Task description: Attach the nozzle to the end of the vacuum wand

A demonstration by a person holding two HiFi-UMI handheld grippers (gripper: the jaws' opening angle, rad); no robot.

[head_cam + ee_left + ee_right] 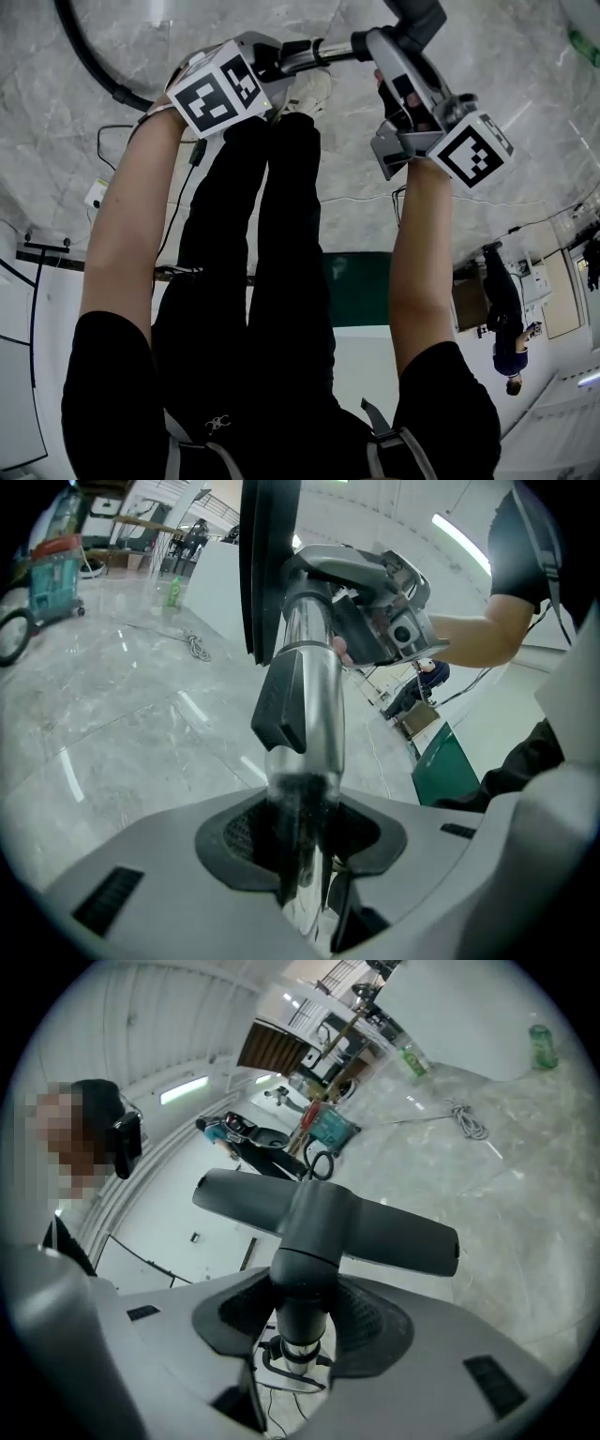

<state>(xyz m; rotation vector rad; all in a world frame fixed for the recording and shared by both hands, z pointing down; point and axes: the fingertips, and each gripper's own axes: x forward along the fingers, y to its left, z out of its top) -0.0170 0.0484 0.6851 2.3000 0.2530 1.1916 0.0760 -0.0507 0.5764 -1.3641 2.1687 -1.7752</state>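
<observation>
Left gripper is pinching the wand; right gripper is pinching the nozzle by its neck.

bright even overhead lighting, glare streaks on the marble floor, dark fisheye corners, soft foreground

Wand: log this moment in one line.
left gripper: clamps wand | right gripper: grips nozzle neck | nozzle: looks seated on wand end
</observation>
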